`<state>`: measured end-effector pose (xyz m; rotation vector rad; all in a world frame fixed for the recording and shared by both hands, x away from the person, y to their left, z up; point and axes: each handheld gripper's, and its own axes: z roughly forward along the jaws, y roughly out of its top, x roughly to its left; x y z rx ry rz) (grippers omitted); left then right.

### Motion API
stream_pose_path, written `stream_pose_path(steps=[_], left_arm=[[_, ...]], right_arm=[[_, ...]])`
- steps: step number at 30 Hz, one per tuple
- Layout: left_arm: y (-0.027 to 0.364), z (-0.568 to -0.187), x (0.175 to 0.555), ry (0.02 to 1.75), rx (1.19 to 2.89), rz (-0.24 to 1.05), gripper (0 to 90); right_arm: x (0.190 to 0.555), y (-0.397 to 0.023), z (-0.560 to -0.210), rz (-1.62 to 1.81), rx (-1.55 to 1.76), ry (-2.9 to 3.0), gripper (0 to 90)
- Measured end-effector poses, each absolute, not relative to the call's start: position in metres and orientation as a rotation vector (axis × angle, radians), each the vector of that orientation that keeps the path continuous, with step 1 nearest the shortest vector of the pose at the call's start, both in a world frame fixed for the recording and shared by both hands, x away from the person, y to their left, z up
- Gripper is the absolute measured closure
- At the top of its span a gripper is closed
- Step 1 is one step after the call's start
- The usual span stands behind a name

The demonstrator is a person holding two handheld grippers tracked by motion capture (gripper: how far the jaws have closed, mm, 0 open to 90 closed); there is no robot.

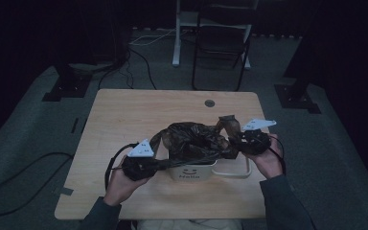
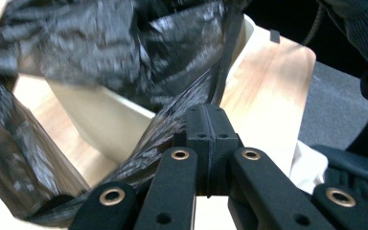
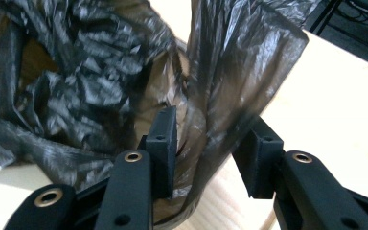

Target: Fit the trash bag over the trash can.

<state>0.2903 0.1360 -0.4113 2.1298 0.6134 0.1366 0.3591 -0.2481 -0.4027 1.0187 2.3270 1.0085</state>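
A: Looking down from the high view first, the thin, crinkled black plastic bag sits bunched over the small white plastic bin with a smiley face, near the front middle of the pale wooden desk. The left tongs pull at its left edge, the right tongs work at its right.

B: What worries you?

A: I reckon the bin is light. If one hand tugs harder, it could tip or slide toward the desk edge.

B: And the left gripper view?

A: There the left tongs are clamped tight together with a stretched strip of the bag pinched between them. That film looks thin; too hard a pull could tear it or slip it free.

B: The right gripper view?

A: The right tongs stand apart, with a fold of the bag hanging between them, touching one jaw but not squeezed. If they close now they may catch a loose fold, not the rim, so the bag would sag into the bin instead of seating round it.
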Motion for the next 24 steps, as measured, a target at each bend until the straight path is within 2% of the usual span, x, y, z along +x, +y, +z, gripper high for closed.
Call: stream_pose_path(steps=[11, 24], left_arm=[[0.151, -0.433, 0.294, 0.683, 2.146, 0.090, 90.0], [0.148, -0.447, 0.295, 0.704, 2.193, 0.064, 90.0]], right_arm=[[0.339, -0.252, -0.422, 1.027, 1.023, 2.389, 60.6], [0.329, -0.250, -0.436, 1.068, 1.022, 2.449, 59.8]])
